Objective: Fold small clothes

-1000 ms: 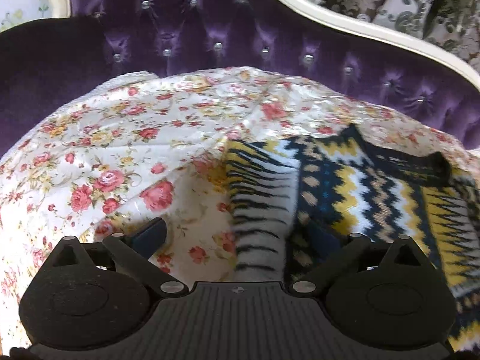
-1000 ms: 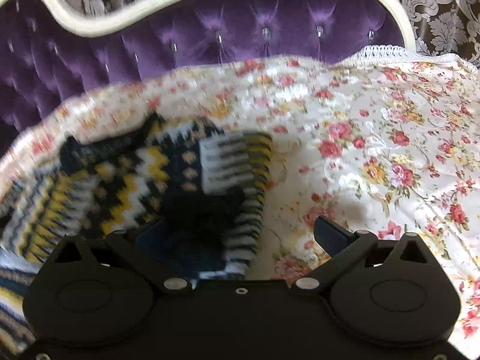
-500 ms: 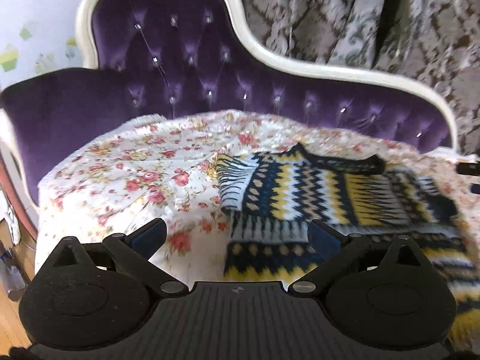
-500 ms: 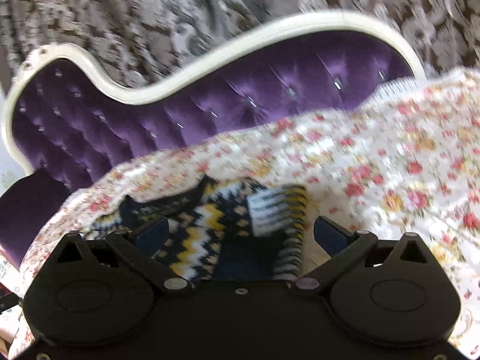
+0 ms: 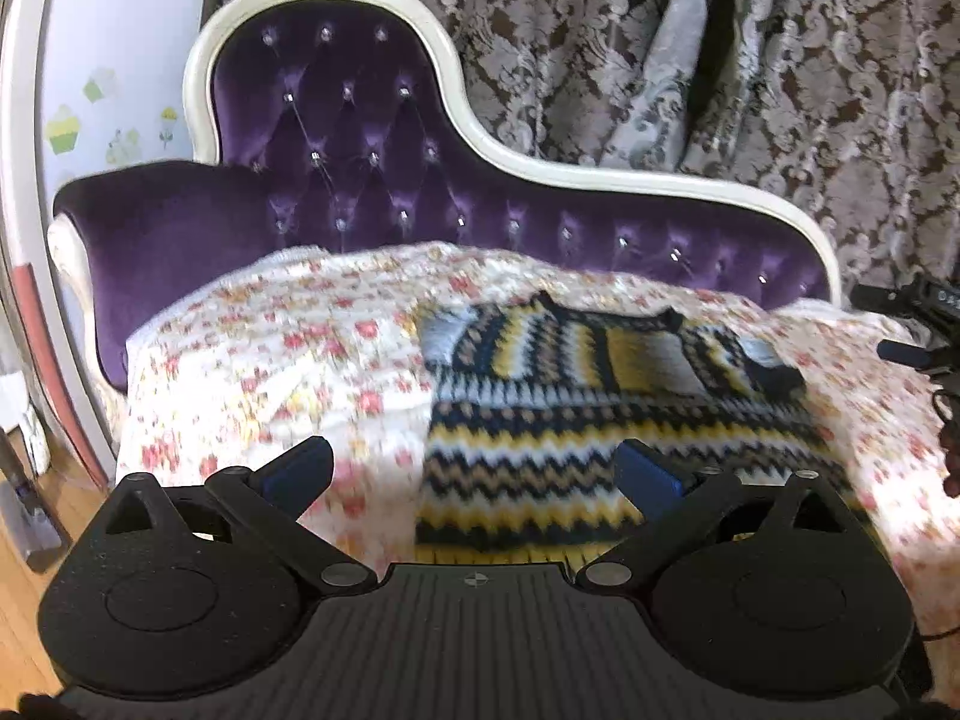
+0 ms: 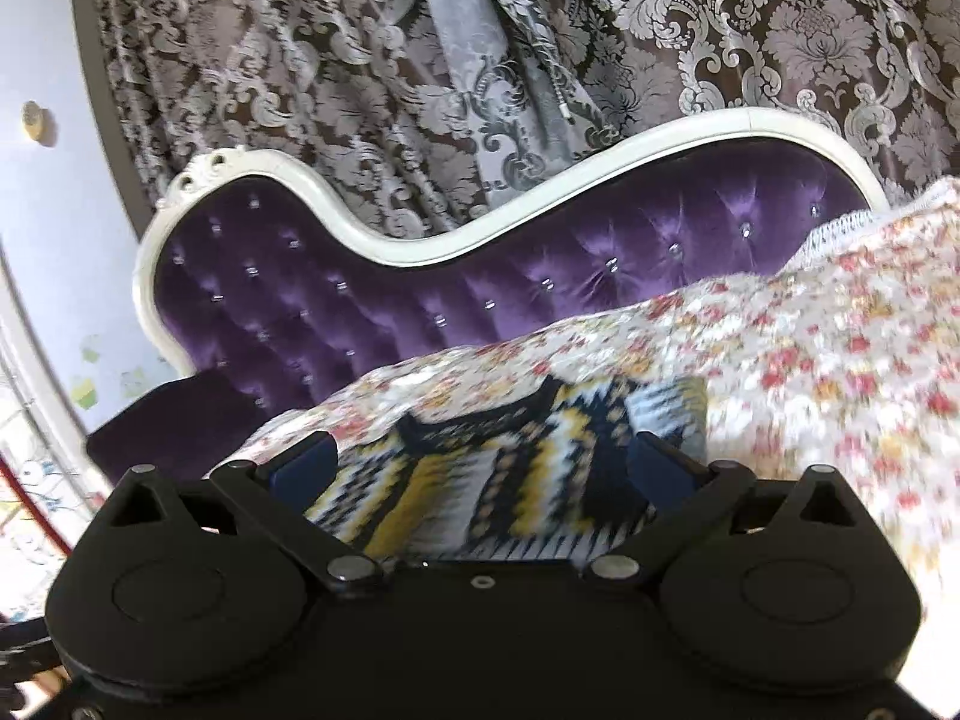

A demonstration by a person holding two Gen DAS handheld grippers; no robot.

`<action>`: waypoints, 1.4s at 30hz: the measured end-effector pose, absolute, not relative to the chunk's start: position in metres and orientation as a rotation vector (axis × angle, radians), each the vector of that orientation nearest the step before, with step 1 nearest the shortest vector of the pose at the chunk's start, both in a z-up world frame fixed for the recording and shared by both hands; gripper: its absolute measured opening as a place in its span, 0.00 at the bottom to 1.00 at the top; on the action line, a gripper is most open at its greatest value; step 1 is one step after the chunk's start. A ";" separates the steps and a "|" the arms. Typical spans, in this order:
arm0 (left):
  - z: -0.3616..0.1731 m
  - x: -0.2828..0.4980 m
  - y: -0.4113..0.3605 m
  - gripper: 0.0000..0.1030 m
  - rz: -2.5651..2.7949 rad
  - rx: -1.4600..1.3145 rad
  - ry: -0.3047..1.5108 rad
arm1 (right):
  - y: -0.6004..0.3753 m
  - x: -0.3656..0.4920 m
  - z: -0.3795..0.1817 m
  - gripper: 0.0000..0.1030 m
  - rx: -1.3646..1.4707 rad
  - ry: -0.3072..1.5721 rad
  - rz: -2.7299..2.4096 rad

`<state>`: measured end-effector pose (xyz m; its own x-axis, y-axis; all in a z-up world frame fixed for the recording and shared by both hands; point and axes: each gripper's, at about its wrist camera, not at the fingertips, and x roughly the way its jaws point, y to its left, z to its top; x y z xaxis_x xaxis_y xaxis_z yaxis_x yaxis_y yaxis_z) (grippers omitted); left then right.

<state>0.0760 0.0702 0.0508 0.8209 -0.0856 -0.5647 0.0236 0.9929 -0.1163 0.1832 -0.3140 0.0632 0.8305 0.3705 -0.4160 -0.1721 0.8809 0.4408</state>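
On floral cover, sleeves folded in: knitted zigzag sweater, both claws clear of it.

Left gripper and right gripper both spread wide, holding nothing, fingers above the sweater's near edge, not touching. Sweater lies flat on the floral bedspread. Behind it: purple tufted chaise, then damask curtain.
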 end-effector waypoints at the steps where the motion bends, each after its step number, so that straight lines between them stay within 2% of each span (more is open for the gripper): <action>1: 0.049 0.071 0.070 0.98 -0.066 -0.114 0.616 | -0.312 0.170 0.064 1.00 0.411 0.525 0.302; 18: 0.007 0.014 0.061 0.98 -0.177 -0.199 0.757 | -0.294 0.044 0.038 1.00 0.418 0.792 0.249; 28: -0.006 0.005 0.053 0.98 -0.189 -0.187 0.791 | -0.270 0.029 0.019 1.00 0.343 0.933 0.210; 37: -0.017 0.003 0.054 0.98 -0.201 -0.200 0.829 | -0.266 0.042 0.003 1.00 0.313 0.980 0.190; 42: -0.017 0.004 0.053 0.98 -0.201 -0.197 0.831 | -0.273 0.044 0.002 1.00 0.413 0.955 0.228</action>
